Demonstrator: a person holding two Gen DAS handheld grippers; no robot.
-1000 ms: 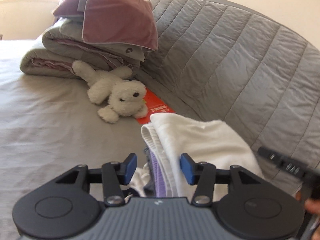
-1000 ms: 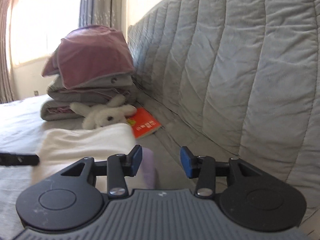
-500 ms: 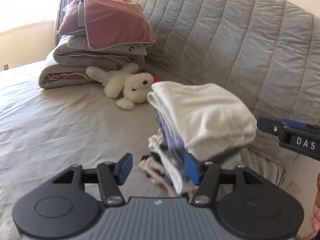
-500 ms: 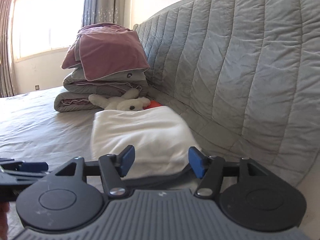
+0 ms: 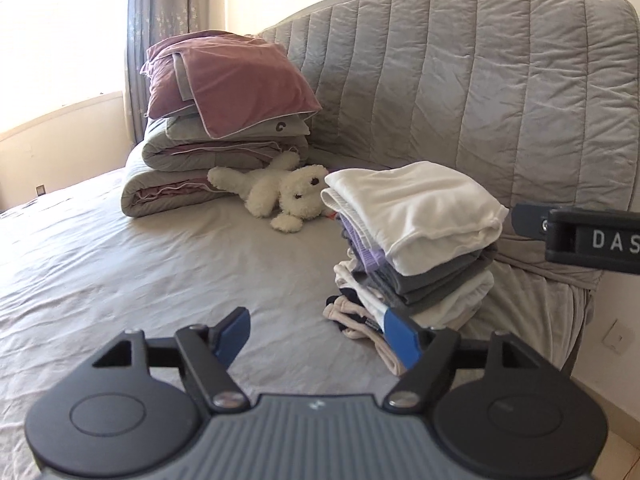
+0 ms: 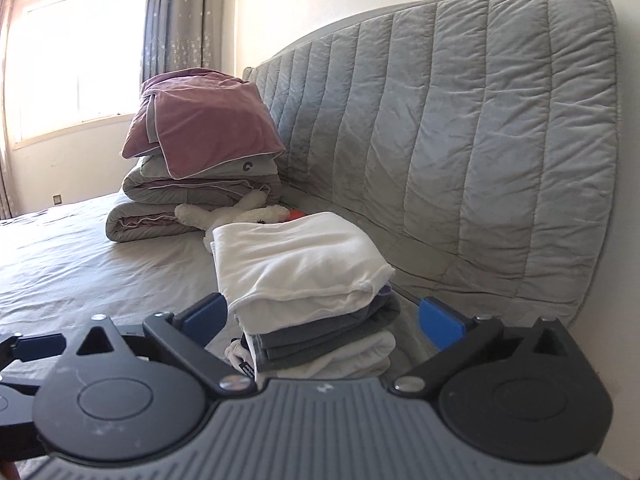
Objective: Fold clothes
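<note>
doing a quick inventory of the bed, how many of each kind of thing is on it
stack of folded clothes: 1
pile of folded bedding: 1
white plush toy: 1
red item behind the toy, mostly hidden: 1
total: 4
How many garments the stack holds cannot be told exactly.

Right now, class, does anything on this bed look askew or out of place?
Yes: the stack of folded clothes is uneven, its white top piece overhanging the grey layers. A white plush toy sprawls beside it.
</note>
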